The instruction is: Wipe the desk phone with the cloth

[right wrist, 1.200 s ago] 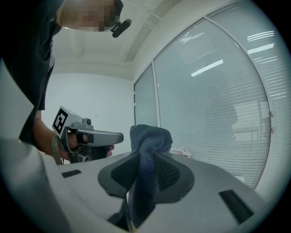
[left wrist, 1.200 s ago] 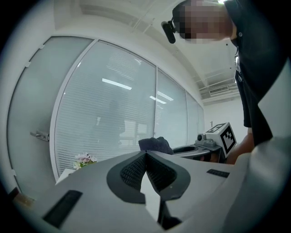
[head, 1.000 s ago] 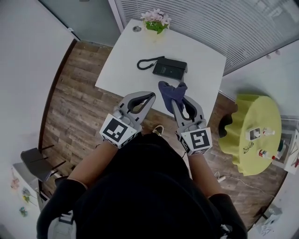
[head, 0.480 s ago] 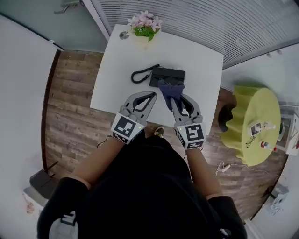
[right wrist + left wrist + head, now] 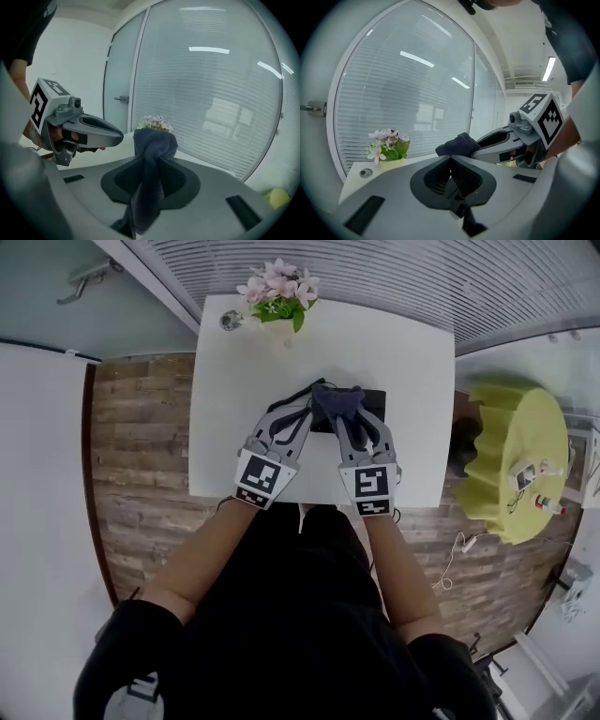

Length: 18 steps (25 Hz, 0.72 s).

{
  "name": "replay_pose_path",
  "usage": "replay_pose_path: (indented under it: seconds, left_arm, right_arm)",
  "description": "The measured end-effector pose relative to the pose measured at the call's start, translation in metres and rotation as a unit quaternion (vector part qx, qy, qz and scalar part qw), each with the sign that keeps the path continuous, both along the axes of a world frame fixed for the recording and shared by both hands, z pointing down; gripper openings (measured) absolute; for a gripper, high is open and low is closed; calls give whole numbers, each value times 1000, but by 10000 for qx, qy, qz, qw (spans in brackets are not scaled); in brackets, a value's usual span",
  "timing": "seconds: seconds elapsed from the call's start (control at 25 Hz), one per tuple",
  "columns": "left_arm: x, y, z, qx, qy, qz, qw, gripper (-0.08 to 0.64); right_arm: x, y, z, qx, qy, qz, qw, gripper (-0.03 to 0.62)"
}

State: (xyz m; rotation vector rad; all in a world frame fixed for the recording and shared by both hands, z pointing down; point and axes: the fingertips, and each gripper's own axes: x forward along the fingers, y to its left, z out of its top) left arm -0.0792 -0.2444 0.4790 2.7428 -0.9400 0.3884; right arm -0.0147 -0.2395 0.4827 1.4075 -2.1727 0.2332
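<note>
Navy cloth [image 5: 336,400], pinched in the right gripper [image 5: 343,420], is hanging over the desk phone [image 5: 374,400] at the table [image 5: 417,357] centre, ready for wiping, while the left gripper [image 5: 298,418] is idling closed, empty, at its 9 o'clock.

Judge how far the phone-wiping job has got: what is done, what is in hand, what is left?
Done: the right gripper is shut on the dark cloth, so the pick-up is finished. In hand: the cloth is held over the desk phone on the white table; whether they touch cannot be told. The left gripper is shut and empty. Left: probably all the wiping.
</note>
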Motion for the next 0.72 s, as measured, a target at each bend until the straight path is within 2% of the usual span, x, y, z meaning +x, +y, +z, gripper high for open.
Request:
replay_pose_path:
  seconds: [0.16,0.28,0.44,0.72]
  left_arm:
    - [1,-19,37,-188,-109,78,9997,11]
    - [0,-27,57,-344,-155,73,9993,11]
    - [-2,-33,79,-505,-200,7,9985,11]
    - [4,-42,114,-853,-252,-216,9958,11]
  right_arm:
    - [-12,-20,44,-265,401,15,9988,97]
    - [-19,-33,78,-461,913,-136,9947,97]
    - [-25,-47,111,-573,1580,-486,9846,97]
    - [-19,-48,145,-833,2402,-813,9637,97]
